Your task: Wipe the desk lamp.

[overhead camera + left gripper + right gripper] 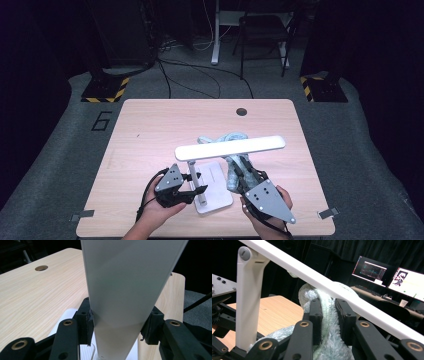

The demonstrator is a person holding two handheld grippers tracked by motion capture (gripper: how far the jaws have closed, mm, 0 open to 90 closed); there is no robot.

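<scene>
White desk lamp (212,170) stands at lower centre of the high view on the tabletop (150,130), its flat square base (216,186) near the front edge. Upright post (196,182) rises from the base's near left part; at its top the long light bar (231,148) runs nearly level across the frame, long axis left to right, the right end slightly higher in the picture and reaching toward the right half of the tabletop. Pale blue-green fluffy cloth (231,152) lies bunched behind and to the right of the base, partly under the bar, one end trailing toward upper centre. Left claw (192,189), lower left of centre in the high view, sits at the post; in the left gripper view its claw (117,327) stands partly closed with both pads pressed on the sides of the broad white post (120,305), so it grips the lamp. Right claw (239,175), lower right of centre in the high view, points up-frame into the cloth; in the right gripper view its claw (329,320) is closed narrow with a fold of cloth (329,340) pinched between the pads, the bar (332,287) crossing diagonally just above, the post (247,300) upright at the left.
</scene>
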